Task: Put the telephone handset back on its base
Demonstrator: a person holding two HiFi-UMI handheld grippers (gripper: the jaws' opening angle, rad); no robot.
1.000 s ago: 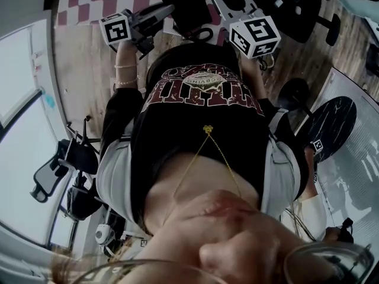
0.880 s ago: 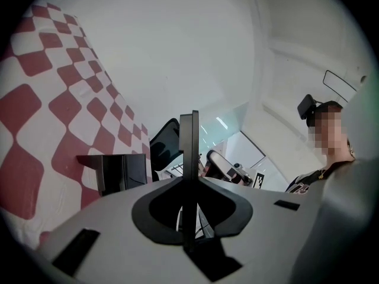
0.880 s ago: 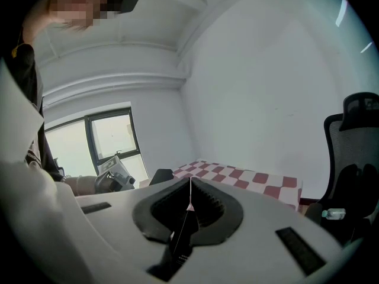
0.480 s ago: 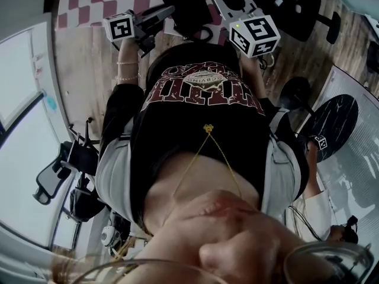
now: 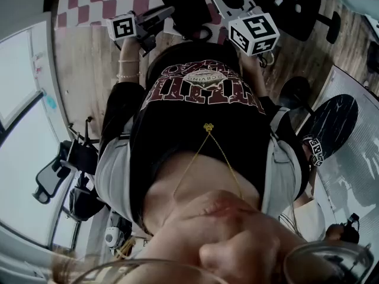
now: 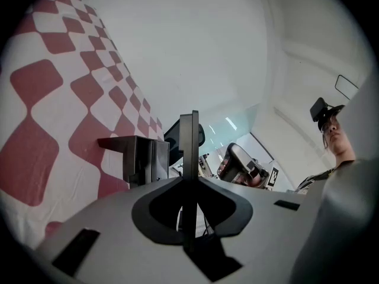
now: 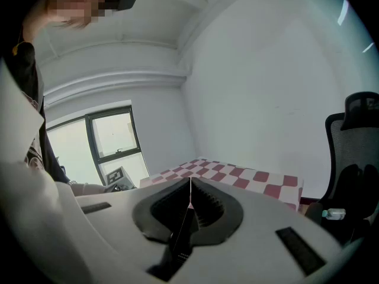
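Telephone (image 6: 137,158) appears in left gripper view, not right gripper view.

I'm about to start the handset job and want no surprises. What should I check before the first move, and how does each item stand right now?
1. Left gripper empty: ok, its jaws are together with nothing between them.
2. Right gripper empty: ok, its jaws are together with nothing between them.
3. Jaws opened ready for a grasp: not ok, both are shut.
4. Handset located: cannot tell. Only a black box-like object shows on the checkered cloth.
5. Gripper aimed at the work: not ok for the right one, whose view looks over the cloth at a wall.
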